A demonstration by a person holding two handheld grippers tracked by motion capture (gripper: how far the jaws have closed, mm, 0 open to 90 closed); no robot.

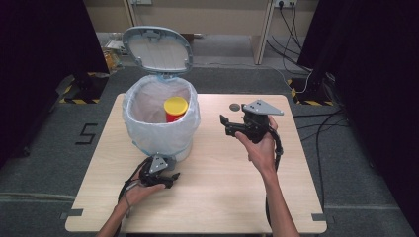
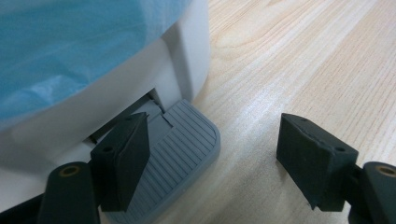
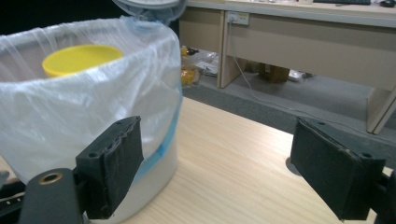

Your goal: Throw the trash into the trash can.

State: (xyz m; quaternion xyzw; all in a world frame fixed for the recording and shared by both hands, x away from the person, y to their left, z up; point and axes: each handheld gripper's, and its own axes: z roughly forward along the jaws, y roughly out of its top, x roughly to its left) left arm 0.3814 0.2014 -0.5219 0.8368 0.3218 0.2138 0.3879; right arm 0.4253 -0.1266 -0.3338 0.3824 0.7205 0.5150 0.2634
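Currently the left gripper (image 1: 170,176) is pressing one jaw on the bin's grey pedal (image 2: 180,144), its jaws standing apart with nothing between them. The bin (image 1: 160,121) is sitting at the table's (image 1: 222,197) far left, lid (image 1: 157,49) standing up, a yellow-capped can (image 1: 175,107) inside the liner. The right gripper (image 1: 226,126) is hovering beside the bin, jaws apart, holding nothing.

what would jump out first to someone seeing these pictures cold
The white pedal bin at the table's far left, its lid standing open and a yellow-capped red can upright inside the clear liner. The left gripper has one jaw over the bin's grey foot pedal. The right gripper hangs open and empty right of the bin.
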